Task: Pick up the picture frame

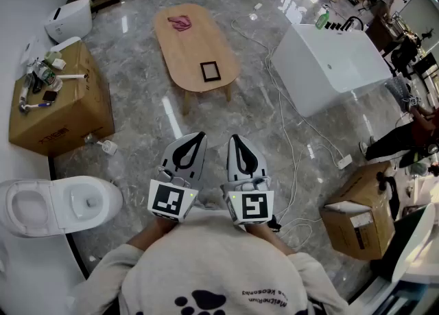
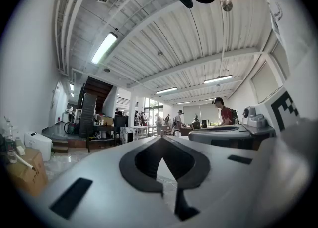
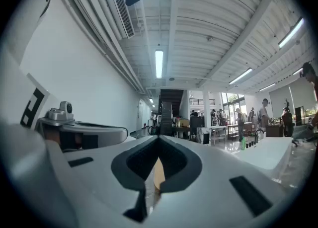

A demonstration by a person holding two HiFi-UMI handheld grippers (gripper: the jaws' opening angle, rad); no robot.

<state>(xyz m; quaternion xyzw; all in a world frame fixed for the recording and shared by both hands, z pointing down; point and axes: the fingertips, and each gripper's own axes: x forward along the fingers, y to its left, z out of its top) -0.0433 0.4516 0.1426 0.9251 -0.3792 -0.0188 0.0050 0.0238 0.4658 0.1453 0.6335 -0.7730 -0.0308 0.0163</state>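
We stand on a glossy grey marble floor (image 1: 144,101) in a large open hall. One oval wooden table (image 1: 185,42) sits ahead of us, carrying two things: one dark picture frame (image 1: 210,71), lying flat near the table's closer end, and one crumpled pink cloth (image 1: 181,22) at its far end, well apart from the frame. To the right of the table stands one white bathtub (image 1: 329,66), with a white cable (image 1: 288,135) trailing across the floor beside it. We count two cardboard boxes, one on the left (image 1: 65,111) with small clutter on top and one at lower right (image 1: 357,221), and two white toilets, one near our left side (image 1: 62,204) and one farther back (image 1: 68,20).

We hold two grippers side by side, level, close to our chest. The left gripper (image 1: 197,138) has its jaws together with nothing between them; the right gripper (image 1: 236,141) is likewise closed and empty. Both are well short of the frame.
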